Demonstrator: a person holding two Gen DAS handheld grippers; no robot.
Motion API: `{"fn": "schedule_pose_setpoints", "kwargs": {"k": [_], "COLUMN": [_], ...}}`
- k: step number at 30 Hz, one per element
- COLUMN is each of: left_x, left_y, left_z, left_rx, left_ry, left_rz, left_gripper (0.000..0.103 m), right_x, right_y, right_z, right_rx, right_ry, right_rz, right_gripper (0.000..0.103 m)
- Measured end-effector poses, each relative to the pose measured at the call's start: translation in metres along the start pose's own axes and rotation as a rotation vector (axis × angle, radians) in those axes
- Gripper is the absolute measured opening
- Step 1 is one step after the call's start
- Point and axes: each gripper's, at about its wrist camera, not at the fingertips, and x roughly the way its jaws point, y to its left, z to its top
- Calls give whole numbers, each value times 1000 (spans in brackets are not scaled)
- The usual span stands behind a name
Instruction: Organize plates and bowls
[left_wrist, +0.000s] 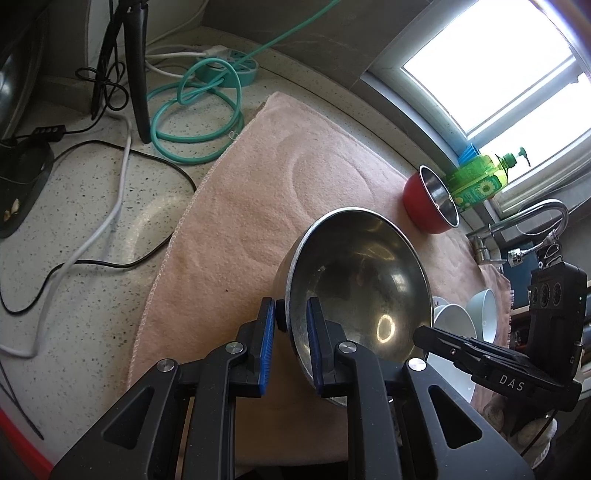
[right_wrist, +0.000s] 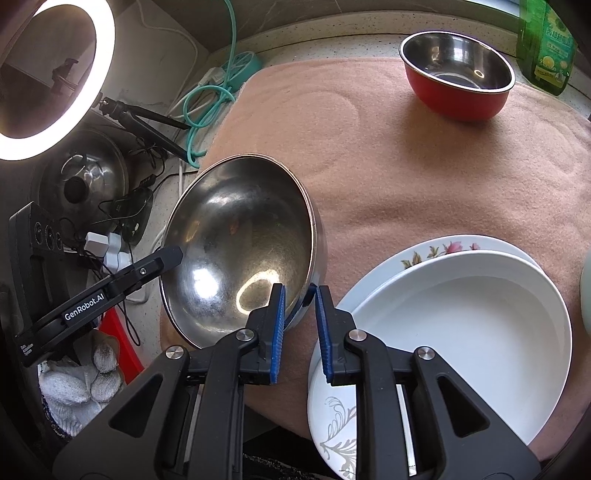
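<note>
A large steel bowl (left_wrist: 354, 280) (right_wrist: 240, 243) stands steeply tilted over the pink towel (left_wrist: 258, 192) (right_wrist: 406, 166). My left gripper (left_wrist: 291, 332) is shut on its near rim, one blue pad outside and one inside. My right gripper (right_wrist: 300, 317) straddles the opposite rim, and both pads seem to touch the wall. A red bowl with a steel inside (left_wrist: 432, 206) (right_wrist: 458, 85) sits at the towel's far side. A deep white plate (right_wrist: 461, 332) rests on a floral plate (right_wrist: 436, 251), with a grey-patterned plate (right_wrist: 332, 424) beneath. White bowls (left_wrist: 454, 321) and a pale green bowl (left_wrist: 487, 314) lie behind the steel bowl.
A green dish soap bottle (left_wrist: 476, 181) (right_wrist: 546, 48) stands by the window, with a faucet (left_wrist: 543, 210) near it. Teal hose and cables (left_wrist: 195, 110) cover the counter left of the towel. A ring light (right_wrist: 55, 77), a pot lid (right_wrist: 85, 181) and white gloves (right_wrist: 74, 384) crowd that side.
</note>
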Motion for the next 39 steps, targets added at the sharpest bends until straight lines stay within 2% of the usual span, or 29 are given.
{"fn": "schedule_pose_setpoints", "kwargs": {"k": [3, 6, 7, 9, 15, 16, 18, 22, 24, 26, 28, 39], "left_x": [0, -2, -3, -5, -18, -20, -23, -26, -27, -26, -27, -15], "left_y": [1, 1, 1, 1, -2, -3, -8, -23, -32, -43, -52, -101], "left_z": [0, 1, 2, 3, 7, 8, 11, 16, 19, 22, 25, 51], "left_rx": [-8, -5, -4, -4, -8, -5, 2, 47, 68, 97, 121, 196], "left_ry": [5, 0, -2, -9, -45, -50, -61, -82, -84, -89, -108, -121], "left_rz": [-4, -2, 0, 3, 4, 3, -2, 5, -10, -13, -11, -56], "left_gripper": [16, 17, 19, 23, 27, 32, 42, 43, 43, 47, 59, 59], "right_x": [-2, -6, -8, -12, -31, -35, -43, -65, -77, -89, -99, -136], "right_y": [2, 2, 2, 3, -3, -4, -8, -17, -24, -31, -40, -84], "right_z": [0, 0, 0, 0, 1, 1, 1, 4, 7, 12, 17, 52], "right_rx": [-12, -19, -20, -26, -18, -15, -13, -13, -1, 12, 27, 118], "right_ry": [-5, -17, -22, -32, -74, -83, -104, -163, -189, -216, -241, -330], "right_rz": [-12, -17, -16, -23, -27, -29, -30, -60, -63, -72, -84, -107], "right_gripper": [22, 36, 39, 40, 41, 42, 49, 66, 70, 71, 77, 82]}}
